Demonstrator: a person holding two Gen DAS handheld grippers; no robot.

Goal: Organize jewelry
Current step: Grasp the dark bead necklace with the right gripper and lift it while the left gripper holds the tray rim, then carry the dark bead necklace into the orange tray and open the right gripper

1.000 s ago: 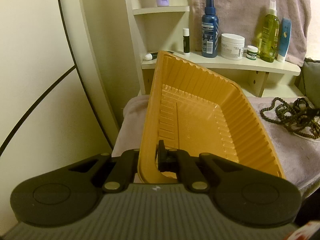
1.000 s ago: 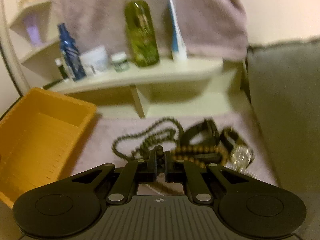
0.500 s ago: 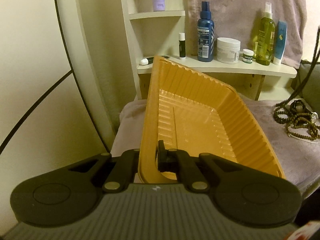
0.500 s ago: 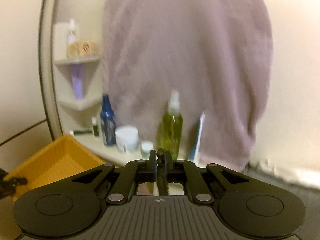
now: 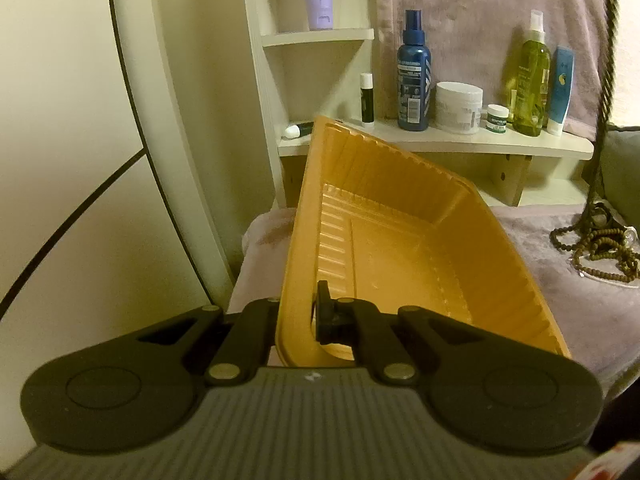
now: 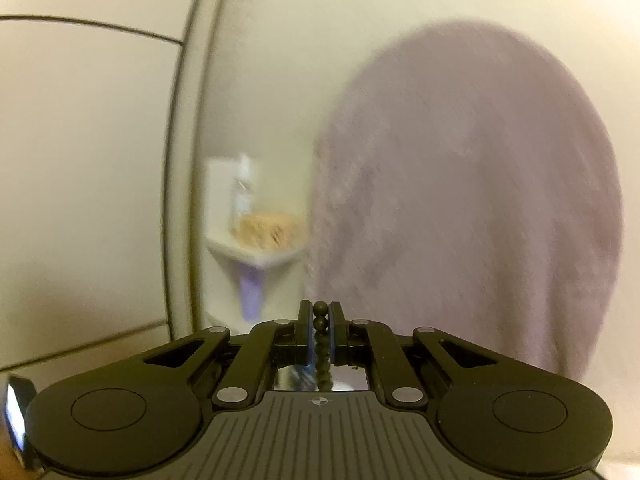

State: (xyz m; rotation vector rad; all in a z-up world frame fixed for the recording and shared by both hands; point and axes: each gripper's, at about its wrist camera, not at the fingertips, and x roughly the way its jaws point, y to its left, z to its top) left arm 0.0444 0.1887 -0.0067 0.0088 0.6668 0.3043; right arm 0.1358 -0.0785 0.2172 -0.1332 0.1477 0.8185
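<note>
My left gripper is shut on the near rim of an empty orange plastic tray, which it holds tilted on the towel-covered surface. My right gripper is shut on a dark beaded necklace and is raised high, facing the wall. In the left wrist view the necklace strand hangs taut down the right edge to a pile of bead strands and a watch on the towel.
A white shelf behind the tray carries a blue spray bottle, a white jar, a green bottle and a blue tube. A mauve towel hangs on the wall. A curved white frame stands at left.
My right gripper has risen from the jewelry pile with the beaded necklace, pulling the strand up; its view swung from the shelf to the upper wall. The left gripper and tray barely moved.
</note>
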